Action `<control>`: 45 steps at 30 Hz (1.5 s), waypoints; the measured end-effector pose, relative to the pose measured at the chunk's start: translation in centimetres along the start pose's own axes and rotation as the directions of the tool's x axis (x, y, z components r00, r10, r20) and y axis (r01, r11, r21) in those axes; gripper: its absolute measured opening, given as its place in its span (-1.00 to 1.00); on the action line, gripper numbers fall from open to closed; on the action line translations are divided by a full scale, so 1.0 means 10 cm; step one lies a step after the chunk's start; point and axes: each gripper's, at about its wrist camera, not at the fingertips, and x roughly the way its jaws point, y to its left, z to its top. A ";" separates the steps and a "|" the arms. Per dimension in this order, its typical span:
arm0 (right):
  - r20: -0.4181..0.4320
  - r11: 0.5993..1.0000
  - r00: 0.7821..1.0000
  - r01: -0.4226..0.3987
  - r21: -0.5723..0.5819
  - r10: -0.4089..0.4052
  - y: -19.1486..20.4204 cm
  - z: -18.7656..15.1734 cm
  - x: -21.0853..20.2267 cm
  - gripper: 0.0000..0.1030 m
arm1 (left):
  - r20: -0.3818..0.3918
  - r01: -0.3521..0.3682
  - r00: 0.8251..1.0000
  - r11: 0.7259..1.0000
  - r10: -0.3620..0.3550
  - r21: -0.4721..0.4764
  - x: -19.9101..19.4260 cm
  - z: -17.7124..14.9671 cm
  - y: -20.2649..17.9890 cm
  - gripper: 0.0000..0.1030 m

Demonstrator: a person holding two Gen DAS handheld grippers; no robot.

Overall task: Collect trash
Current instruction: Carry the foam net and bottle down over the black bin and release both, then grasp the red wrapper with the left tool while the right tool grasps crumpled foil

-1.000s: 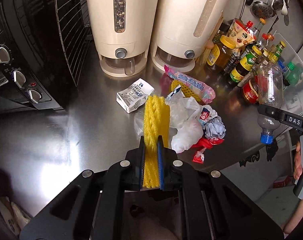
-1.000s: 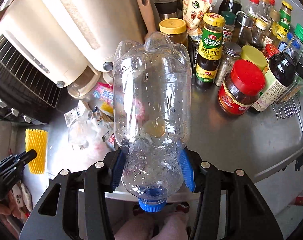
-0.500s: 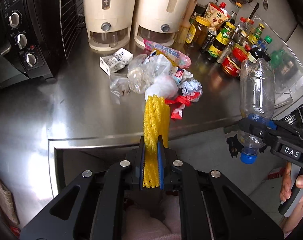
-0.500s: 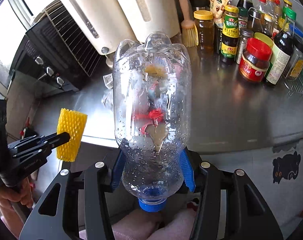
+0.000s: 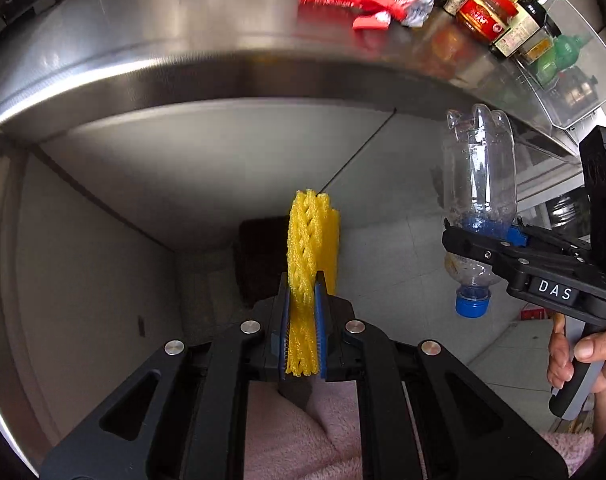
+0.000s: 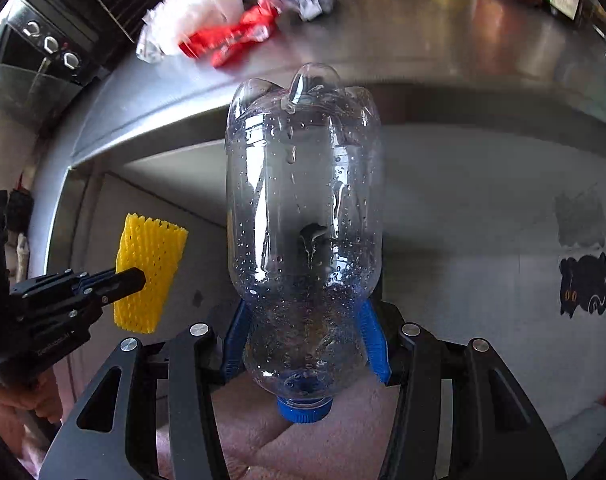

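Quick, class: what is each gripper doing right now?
Left gripper: closed on the yellow foam net.
Right gripper: closed on the clear plastic bottle.

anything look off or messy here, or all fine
Yes, trash is left on the steel counter: a red wrapper and crumpled plastic near its front edge. The clear bottle in the right gripper is held cap-down, droplets inside. The left gripper pinches yellow foam netting.
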 end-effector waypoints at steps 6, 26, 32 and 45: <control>-0.055 0.996 0.998 -0.003 0.092 0.009 -0.25 -0.12 0.59 -0.01 | -0.070 0.022 0.997 0.999 -0.025 -0.033 0.68 -0.16 0.11 -0.82; -0.185 0.978 0.983 0.051 0.203 -0.013 -0.34 -0.02 1.71 0.00 | -0.255 0.005 0.966 0.995 -0.030 -0.096 1.97 -0.19 0.22 -0.80; -0.173 0.972 0.985 0.054 0.229 -0.013 -0.42 0.05 1.69 0.20 | -0.237 0.006 0.971 0.993 -0.035 -0.120 1.91 -0.15 0.24 -0.30; -0.048 0.976 0.998 0.053 0.212 -0.044 -0.31 0.11 0.85 0.30 | -0.105 -0.017 0.994 0.998 0.011 -0.056 1.04 0.03 0.14 0.36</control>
